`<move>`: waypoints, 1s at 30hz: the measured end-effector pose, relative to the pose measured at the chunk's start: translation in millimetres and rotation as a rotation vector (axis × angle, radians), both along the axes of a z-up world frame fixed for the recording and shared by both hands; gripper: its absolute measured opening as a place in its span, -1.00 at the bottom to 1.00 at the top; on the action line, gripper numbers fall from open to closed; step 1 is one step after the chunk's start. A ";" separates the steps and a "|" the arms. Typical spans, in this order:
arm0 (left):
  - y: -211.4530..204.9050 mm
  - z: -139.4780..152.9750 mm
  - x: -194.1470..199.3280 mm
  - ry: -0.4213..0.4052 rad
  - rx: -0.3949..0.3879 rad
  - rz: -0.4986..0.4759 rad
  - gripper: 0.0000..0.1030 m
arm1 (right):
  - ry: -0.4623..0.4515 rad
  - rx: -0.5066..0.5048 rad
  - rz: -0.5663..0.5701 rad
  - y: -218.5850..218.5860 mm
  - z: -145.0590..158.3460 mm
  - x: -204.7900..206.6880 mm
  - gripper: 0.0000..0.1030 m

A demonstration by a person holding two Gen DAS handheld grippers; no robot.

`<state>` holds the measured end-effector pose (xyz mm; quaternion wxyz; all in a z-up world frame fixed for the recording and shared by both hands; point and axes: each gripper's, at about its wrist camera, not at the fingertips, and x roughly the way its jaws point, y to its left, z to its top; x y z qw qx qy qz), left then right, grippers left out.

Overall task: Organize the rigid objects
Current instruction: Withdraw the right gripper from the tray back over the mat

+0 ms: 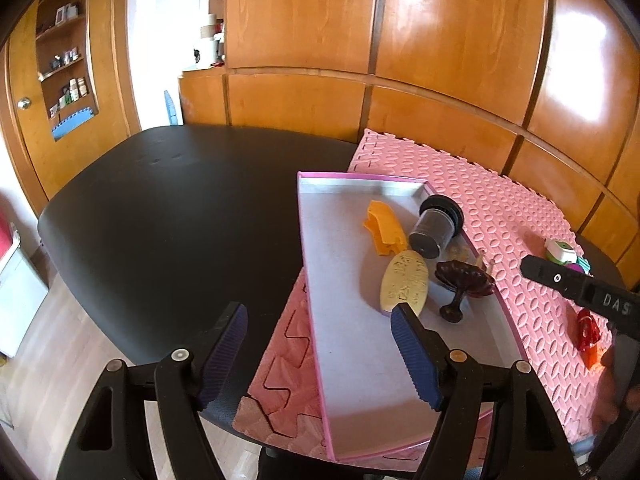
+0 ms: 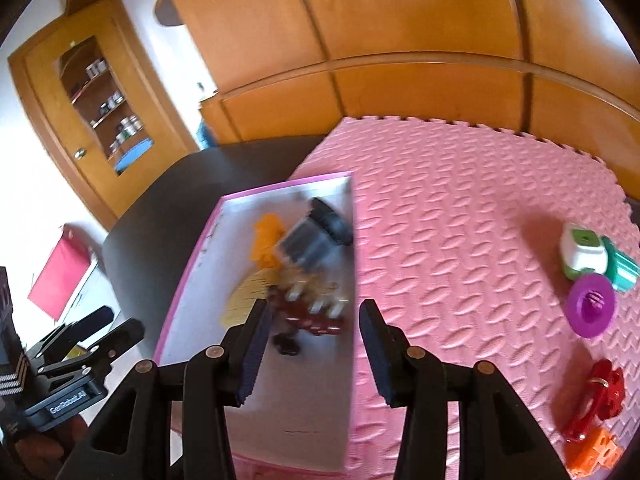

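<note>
A pink-rimmed shallow box (image 1: 320, 280) (image 2: 188, 280) lies on a pink foam mat (image 1: 500, 216) (image 2: 460, 208). It holds an orange clip (image 1: 384, 226) (image 2: 266, 238), a clear jar with a black lid (image 1: 436, 226) (image 2: 316, 232), a yellow oval piece (image 1: 404, 282) (image 2: 244, 296) and a dark red pedestal dish (image 1: 464, 284) (image 2: 308, 316). On the mat's right lie a green-white toy (image 2: 582, 250) (image 1: 560, 250), a purple disc (image 2: 592, 310), a red piece (image 2: 598, 400) (image 1: 586, 330) and an orange block (image 2: 596, 454). My left gripper (image 1: 320, 320) is open and empty over the box's near left edge. My right gripper (image 2: 314, 312) is open and empty above the box.
The mat covers the right part of a black table (image 1: 160, 208) (image 2: 160, 208). Wooden cabinets (image 1: 400, 40) stand right behind it. A shelf cabinet (image 1: 68, 52) with small jars is at the far left. The right gripper's body (image 1: 580, 292) reaches in over the mat.
</note>
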<state>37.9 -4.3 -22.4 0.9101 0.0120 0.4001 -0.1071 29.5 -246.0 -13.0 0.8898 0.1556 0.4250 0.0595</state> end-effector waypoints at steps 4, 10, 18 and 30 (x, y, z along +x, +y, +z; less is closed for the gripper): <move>-7.5 0.1 -2.1 0.001 0.001 -0.016 0.51 | 0.010 -0.014 -0.059 -27.7 -0.7 -9.3 -0.11; -20.1 2.7 -5.0 -0.006 0.006 -0.054 0.51 | 0.039 -0.056 -0.161 -78.8 -1.0 -26.4 -0.11; -46.3 14.4 -11.0 -0.029 -0.001 -0.145 0.50 | 0.061 -0.114 -0.341 -158.7 0.8 -56.2 -0.11; -141.9 18.4 -20.3 0.019 -0.001 -0.406 0.50 | 0.124 0.059 -0.804 -280.7 -35.3 -122.3 -0.11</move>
